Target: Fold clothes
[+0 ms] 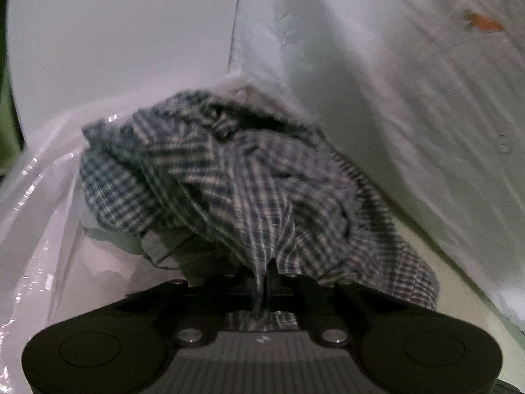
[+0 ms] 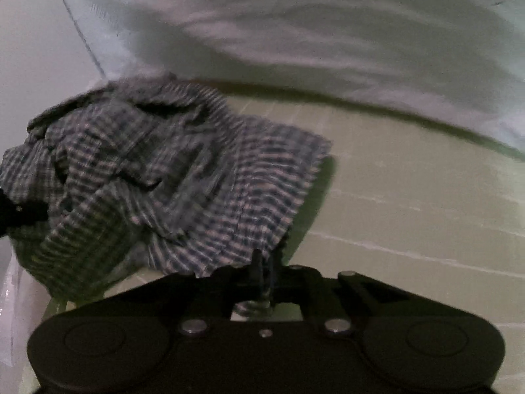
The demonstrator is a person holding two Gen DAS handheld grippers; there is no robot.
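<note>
I am pinching the crumpled checked shirt (image 1: 223, 177) with both left gripper (image 1: 262, 282) and right gripper (image 2: 265, 272) fingers; all folding is remaining.

Checked garment (image 2: 157, 177) is blurring and running off at nine o'clock; orange mark (image 1: 485, 23) (two o'clock) is staying unreadable.

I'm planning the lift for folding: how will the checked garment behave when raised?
The checked garment lies crumpled in soft folds, so it will likely hang limp. Both the left gripper and right gripper pinch thin edges, suggesting light cloth that may sag between them.
</note>
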